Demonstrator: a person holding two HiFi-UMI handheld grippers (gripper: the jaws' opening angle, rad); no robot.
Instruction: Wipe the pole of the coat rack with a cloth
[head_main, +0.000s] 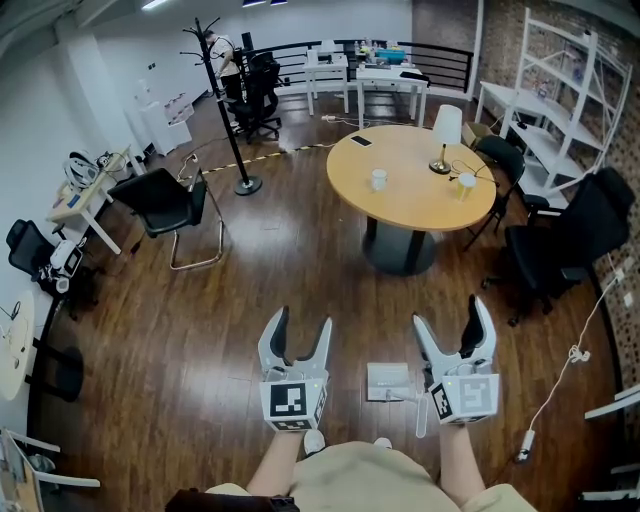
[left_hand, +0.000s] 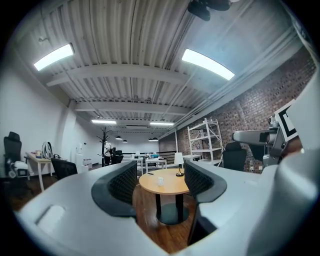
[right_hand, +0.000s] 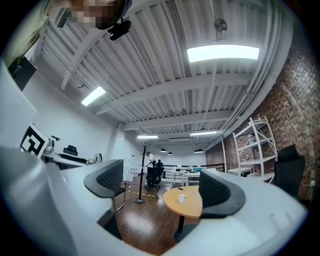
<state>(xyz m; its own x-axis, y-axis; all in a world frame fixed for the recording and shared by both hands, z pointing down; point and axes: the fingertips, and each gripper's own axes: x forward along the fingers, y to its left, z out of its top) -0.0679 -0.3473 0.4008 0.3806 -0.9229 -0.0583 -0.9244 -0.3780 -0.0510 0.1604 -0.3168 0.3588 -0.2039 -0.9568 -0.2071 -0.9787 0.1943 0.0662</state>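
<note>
The coat rack (head_main: 226, 110) is parked way off, well ahead of the left tool (head_main: 303, 320) and to its left. That tool is held wide open, nothing between the jaws. A pale flat thing (head_main: 388, 381) is lying on the floor just left of the right tool (head_main: 450, 312). Whether it's the cloth can't be told. The right tool is spread open and empty too. So no wiping has been started yet, I reckon: a cloth needs to be grabbed first, then the pole approached.

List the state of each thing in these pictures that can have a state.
left gripper: open, empty
right gripper: open, empty
coat rack: upright on the floor, far from both grippers
lamp: upright on the round table
white cup: upright, same table
</note>
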